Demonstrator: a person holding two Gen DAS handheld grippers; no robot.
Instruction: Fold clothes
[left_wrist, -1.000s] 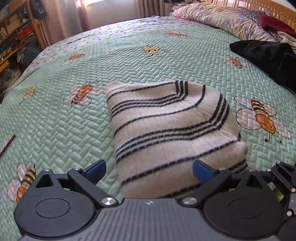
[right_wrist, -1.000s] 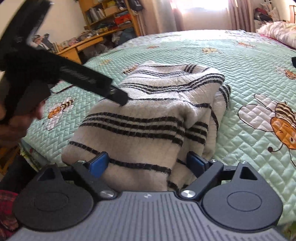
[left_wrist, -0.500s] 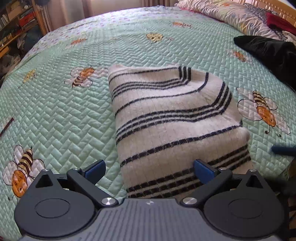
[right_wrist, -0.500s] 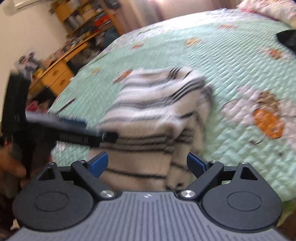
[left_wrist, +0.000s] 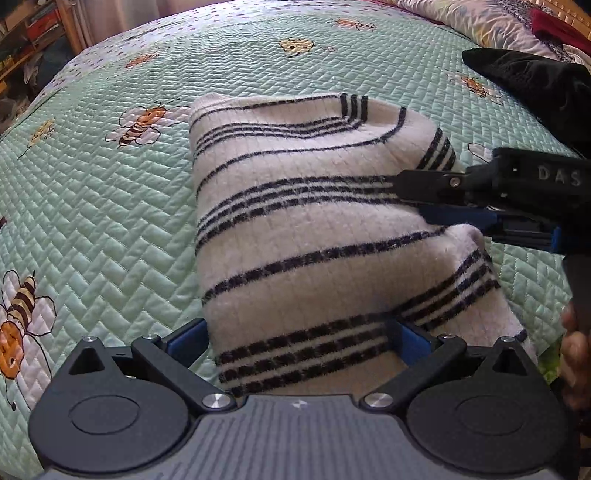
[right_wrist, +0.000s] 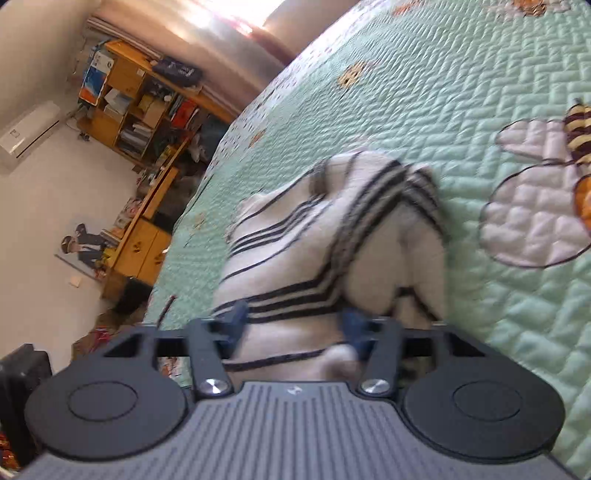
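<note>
A folded white sweater with black stripes (left_wrist: 314, 229) is laid on the mint-green quilted bedspread (left_wrist: 110, 229) of the bed, close to the near edge, with its folded bulk running away toward the middle of the bed. The left gripper (left_wrist: 295, 338) is held over the near end of the sweater, pointed steeply down; its blue pads are spread to either side of the cloth without visibly pressing on it, so it is judged open, placed presumably to steady or take up the near hem. The right gripper (right_wrist: 293, 325) is brought in from the sweater's right side and rolled over, as the tilted room in its own view shows. Its jaws have just been closing, and the sweater's right flank is bunched between them; the pads appear to be set into the knit, so a grip on the sweater is judged, though blur leaves this less than certain. In the left view, the same gripper is seen reaching across onto the striped edge. The grasp is probably taken at the side so that the bundle can be folded over once more or lifted as one piece. A black garment (left_wrist: 535, 85) is left near the far right edge of the bed, well apart from the sweater.
</note>
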